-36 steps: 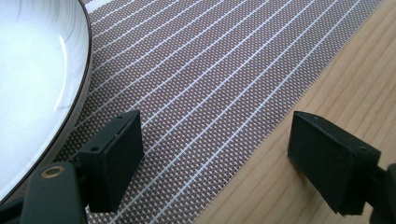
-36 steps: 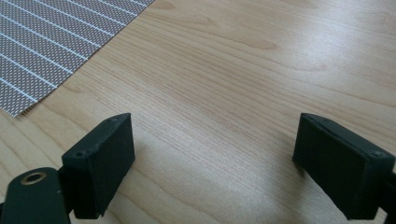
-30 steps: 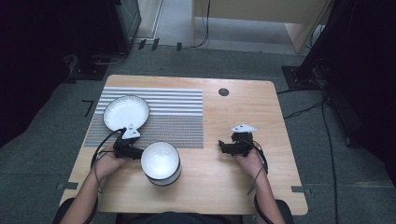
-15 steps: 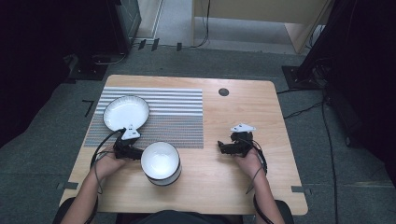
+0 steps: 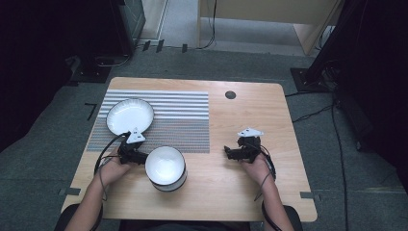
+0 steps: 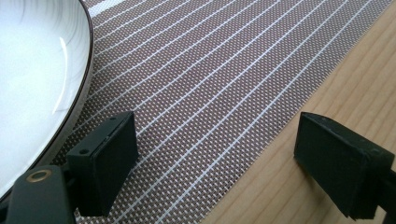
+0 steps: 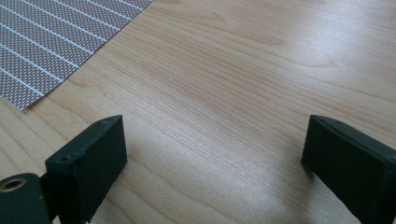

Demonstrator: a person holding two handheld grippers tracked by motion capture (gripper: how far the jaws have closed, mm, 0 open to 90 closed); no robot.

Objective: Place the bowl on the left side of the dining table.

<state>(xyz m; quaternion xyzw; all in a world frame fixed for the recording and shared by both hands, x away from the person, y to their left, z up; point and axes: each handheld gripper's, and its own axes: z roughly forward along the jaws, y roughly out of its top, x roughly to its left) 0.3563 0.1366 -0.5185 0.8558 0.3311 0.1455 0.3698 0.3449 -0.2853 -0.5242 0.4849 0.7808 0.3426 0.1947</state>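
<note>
With both jaws spread and empty, left gripper (image 5: 140,156) just beside bowl (image 5: 166,167) on bare table (image 5: 240,192), plate (image 5: 129,115) on mat (image 5: 183,120), right gripper (image 5: 232,153) idle: no grasp yet.

The table (image 5: 231,144) is evenly lit from above, while the surrounding floor is left dim. Soft shadows are cast under the jaws in both gripper views. Glare streaks are seen on the plate (image 6: 37,70). Near jaw edges are slightly blurred.

Black grippers (image 5: 144,157), grey three-cornered plates
</note>
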